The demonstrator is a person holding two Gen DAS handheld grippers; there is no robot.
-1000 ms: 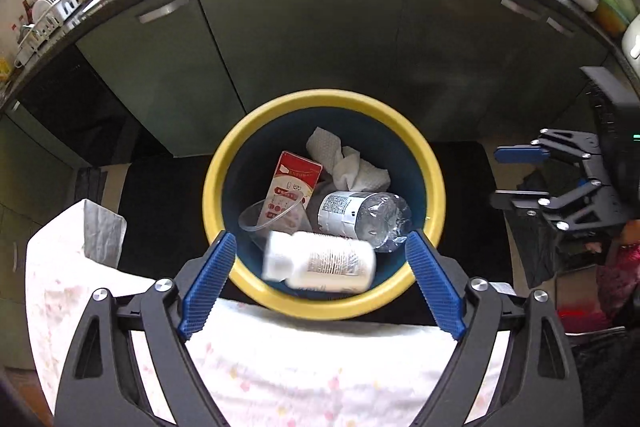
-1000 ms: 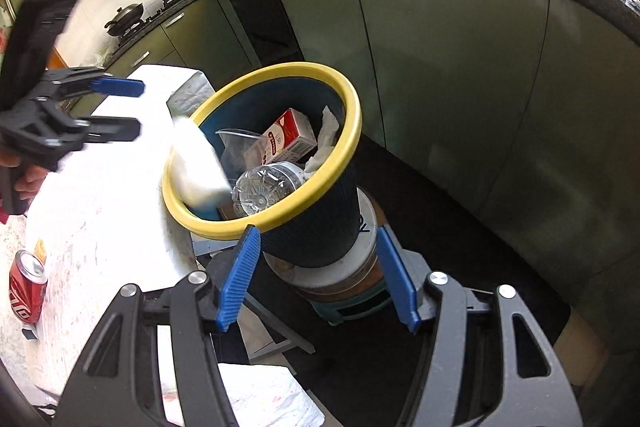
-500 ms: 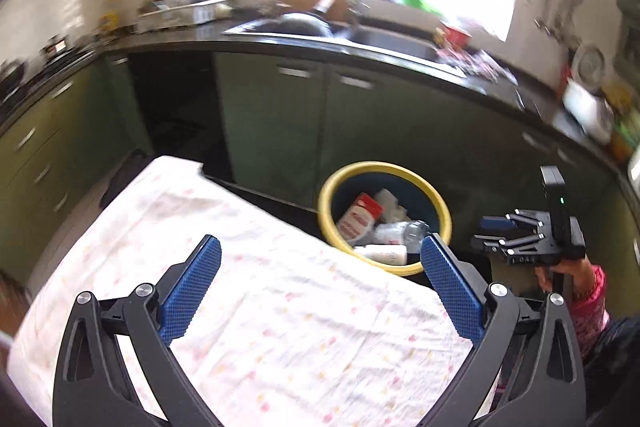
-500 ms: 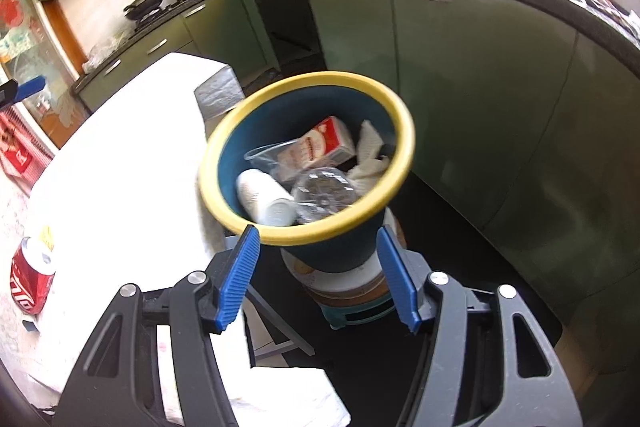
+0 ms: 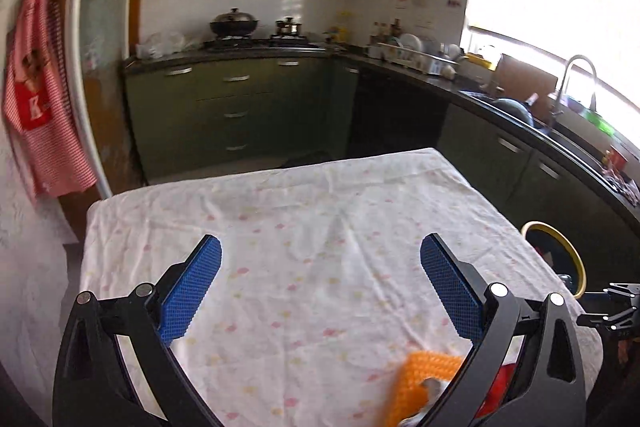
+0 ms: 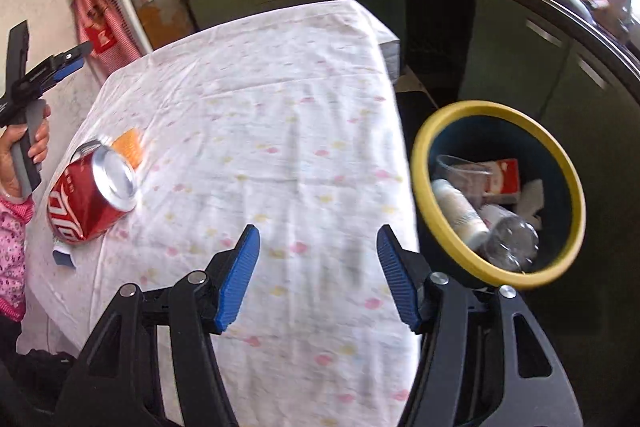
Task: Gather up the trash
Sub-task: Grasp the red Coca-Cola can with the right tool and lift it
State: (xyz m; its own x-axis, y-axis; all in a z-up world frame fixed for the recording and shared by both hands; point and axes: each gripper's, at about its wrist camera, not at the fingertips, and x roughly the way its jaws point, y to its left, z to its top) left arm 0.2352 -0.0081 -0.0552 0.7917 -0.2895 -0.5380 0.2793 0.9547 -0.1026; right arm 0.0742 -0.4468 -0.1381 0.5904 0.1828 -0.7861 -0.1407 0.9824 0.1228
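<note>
Both of your tongs swung away from the yellow-rimmed bin and back over the tabletop. Your left tongs stood wide and empty; your right tongs were partly open, also empty. A red can lay on its side well to the left of the right tongs, an orange piece just beyond it. For a clean grasp you probably needed to straddle the can across its round body. Wrinkled floral cloth covered the tabletop; green cabinets lined the kitchen.
</note>
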